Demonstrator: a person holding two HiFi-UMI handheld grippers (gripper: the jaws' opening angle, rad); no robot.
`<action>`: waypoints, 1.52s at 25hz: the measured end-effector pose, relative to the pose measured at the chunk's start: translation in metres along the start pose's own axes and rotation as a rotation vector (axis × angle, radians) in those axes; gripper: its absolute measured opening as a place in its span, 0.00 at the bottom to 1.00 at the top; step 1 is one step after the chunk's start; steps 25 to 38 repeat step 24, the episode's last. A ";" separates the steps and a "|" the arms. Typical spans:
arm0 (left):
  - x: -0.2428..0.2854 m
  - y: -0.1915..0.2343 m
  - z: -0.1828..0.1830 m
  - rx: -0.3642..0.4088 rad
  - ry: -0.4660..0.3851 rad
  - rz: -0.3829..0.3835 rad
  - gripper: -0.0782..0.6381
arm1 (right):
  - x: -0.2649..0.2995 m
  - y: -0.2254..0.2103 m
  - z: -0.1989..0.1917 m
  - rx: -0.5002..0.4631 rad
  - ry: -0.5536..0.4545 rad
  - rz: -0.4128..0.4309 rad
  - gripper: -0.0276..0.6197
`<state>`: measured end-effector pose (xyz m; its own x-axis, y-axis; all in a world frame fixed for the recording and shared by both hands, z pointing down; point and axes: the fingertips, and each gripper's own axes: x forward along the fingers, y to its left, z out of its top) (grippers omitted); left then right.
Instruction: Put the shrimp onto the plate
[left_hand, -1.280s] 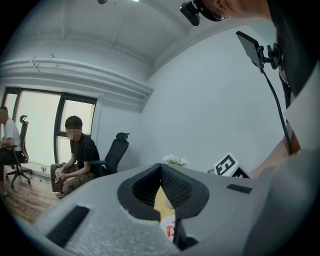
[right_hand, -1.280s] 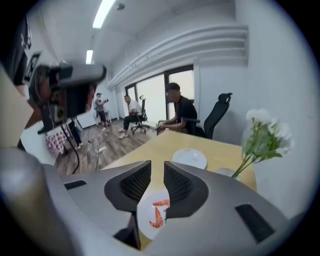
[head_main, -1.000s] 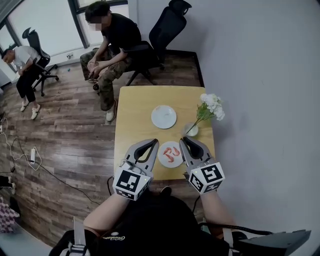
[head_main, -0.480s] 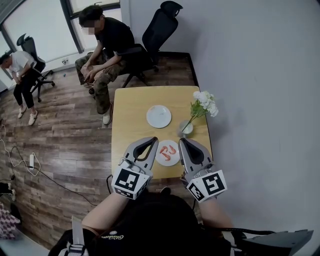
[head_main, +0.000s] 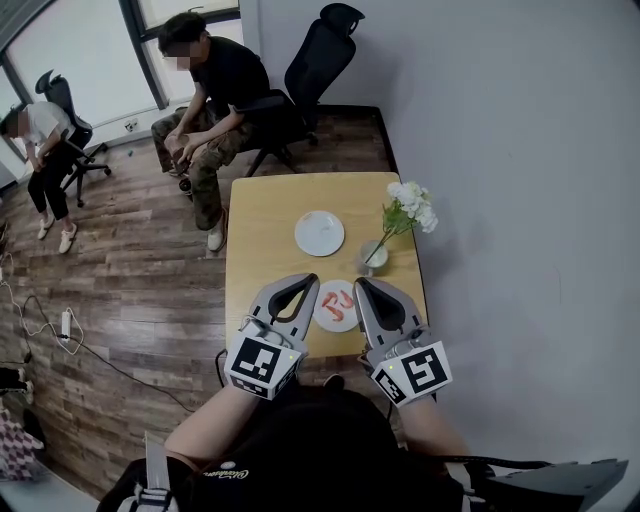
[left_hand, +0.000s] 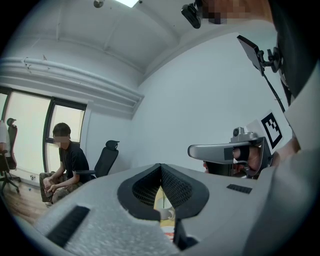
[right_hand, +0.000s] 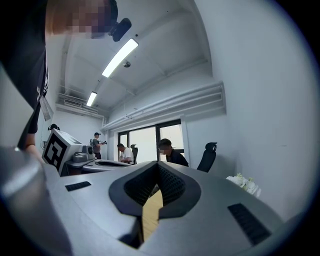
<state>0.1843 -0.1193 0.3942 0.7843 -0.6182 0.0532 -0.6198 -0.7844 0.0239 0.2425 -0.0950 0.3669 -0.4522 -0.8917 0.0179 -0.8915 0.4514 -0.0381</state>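
both of my claws hover side by side above the near edge of the small yellow wooden table (head_main: 270, 230). my left gripper (head_main: 308, 283) has its two grey jaws brought together at the tips, and nothing is caught in the hollow behind them. through that hollow i see only a strip of table and a pale vase. my right gripper (head_main: 362, 287) is the same: tips meeting, nothing held.

the red-orange shrimp (head_main: 338, 300) lie on the near round white plate (head_main: 335, 322). from my head camera this plate shows between the two claws. a second round white plate (head_main: 319, 233) sits farther out on the table, apart from the first. just right of it stands the small pale vase (head_main: 378, 258) of white flowers (head_main: 410, 205). beyond the table a person in a black shirt (head_main: 225, 75) sits on a chair.
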 end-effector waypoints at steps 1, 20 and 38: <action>0.000 0.000 0.000 0.001 0.001 -0.001 0.11 | 0.000 0.000 0.000 0.000 0.000 0.000 0.05; -0.005 0.006 -0.002 -0.010 0.000 0.014 0.11 | 0.003 0.005 -0.003 -0.004 0.008 0.001 0.05; -0.005 0.006 -0.003 -0.005 -0.001 0.012 0.11 | 0.003 0.007 -0.005 -0.007 0.011 0.004 0.05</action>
